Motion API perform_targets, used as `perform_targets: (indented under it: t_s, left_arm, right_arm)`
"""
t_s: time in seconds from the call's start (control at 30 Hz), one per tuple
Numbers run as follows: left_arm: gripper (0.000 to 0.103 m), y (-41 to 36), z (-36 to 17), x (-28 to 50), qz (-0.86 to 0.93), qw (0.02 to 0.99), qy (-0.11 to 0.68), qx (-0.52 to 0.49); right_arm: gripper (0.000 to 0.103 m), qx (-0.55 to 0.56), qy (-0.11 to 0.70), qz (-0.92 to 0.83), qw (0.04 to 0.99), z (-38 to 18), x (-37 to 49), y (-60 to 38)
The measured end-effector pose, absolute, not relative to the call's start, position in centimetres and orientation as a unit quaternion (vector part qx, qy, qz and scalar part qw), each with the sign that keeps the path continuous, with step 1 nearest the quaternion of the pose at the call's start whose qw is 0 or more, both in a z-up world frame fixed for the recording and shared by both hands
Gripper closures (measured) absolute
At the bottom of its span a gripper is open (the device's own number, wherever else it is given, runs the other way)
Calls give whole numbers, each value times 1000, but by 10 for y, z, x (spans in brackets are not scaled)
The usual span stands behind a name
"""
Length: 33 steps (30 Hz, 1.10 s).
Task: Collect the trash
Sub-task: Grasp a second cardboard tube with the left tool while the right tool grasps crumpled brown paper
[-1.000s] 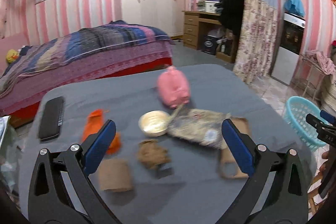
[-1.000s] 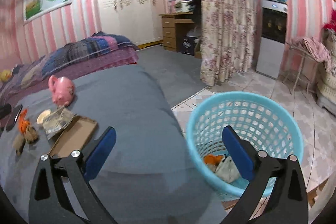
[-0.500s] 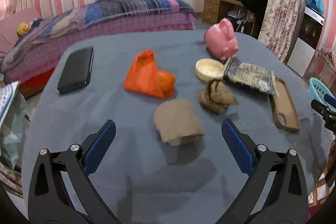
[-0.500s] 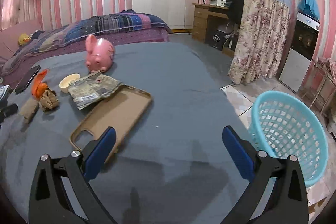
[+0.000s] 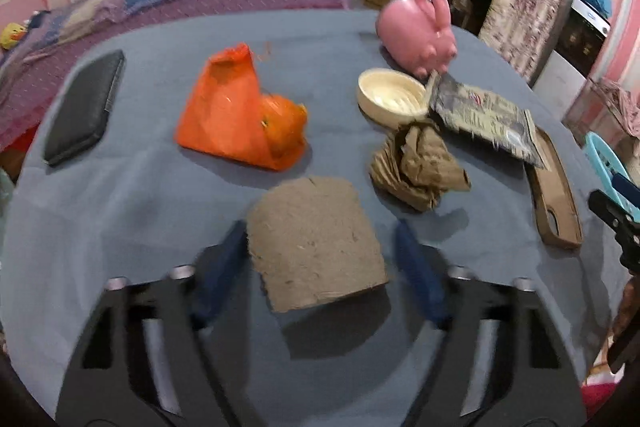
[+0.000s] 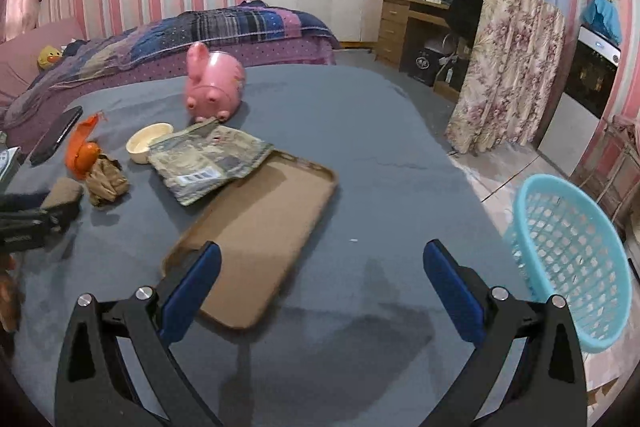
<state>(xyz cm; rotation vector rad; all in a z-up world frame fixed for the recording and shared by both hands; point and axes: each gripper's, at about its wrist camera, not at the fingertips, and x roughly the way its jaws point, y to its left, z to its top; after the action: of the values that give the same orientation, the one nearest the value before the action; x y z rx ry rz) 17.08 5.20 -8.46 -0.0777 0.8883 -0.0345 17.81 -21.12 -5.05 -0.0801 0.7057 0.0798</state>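
A flattened brown cardboard tube (image 5: 316,243) lies on the grey table between the fingers of my left gripper (image 5: 320,267); the jaws are closing and blurred, with small gaps on each side. Beyond it lie an orange plastic bag (image 5: 236,115), crumpled brown paper (image 5: 416,167) and a printed wrapper (image 5: 484,115). My right gripper (image 6: 320,291) is open and empty above the table's near edge, by a brown phone case (image 6: 260,231). The blue trash basket (image 6: 576,259) stands on the floor to its right.
A pink piggy bank (image 5: 420,27), a cream bowl (image 5: 390,97) and a black phone (image 5: 84,107) lie on the table (image 6: 360,155). A bed (image 6: 180,39) stands behind. A curtain and desk are at the far right.
My left gripper moved forward over the cardboard tube and its jaws narrowed around it. My right gripper swung left from the basket towards the phone case.
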Motion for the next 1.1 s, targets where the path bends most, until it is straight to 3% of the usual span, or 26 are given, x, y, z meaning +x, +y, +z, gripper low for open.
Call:
perform_targets:
  t_s: [0.2,0.53,0.67,0.77,0.8,0.83,1.1]
  left_arm:
    - [47,65,-78,159,-15,911,409,-43]
    - [48,135,-60,140,61,921,383,-35]
    - [48,161,-58,133,80,922,378,-39]
    - [48,170,-57,130,90,921,378,-43]
    - [48,172,-57,129,91,921,377,-44]
    - [48,173,-56,128,93,921,376,-44]
    - [48,159,-48,132,90,926,365,-36]
  right_arm:
    - [10,-54,347,84,932,-49,183,-164]
    - [25,-60,364,159,916,-56,194,-84]
    - [26,-71,371,174,909,-62,204,-52]
    - [39,-74,387,184,900,-69,215,-36]
    - [50,-77,392,185,898,-71,218,-32]
    - [52,-80,398,189,894,-74,221,-28]
    - [53,-74,357,190,912,-56,204,-47]
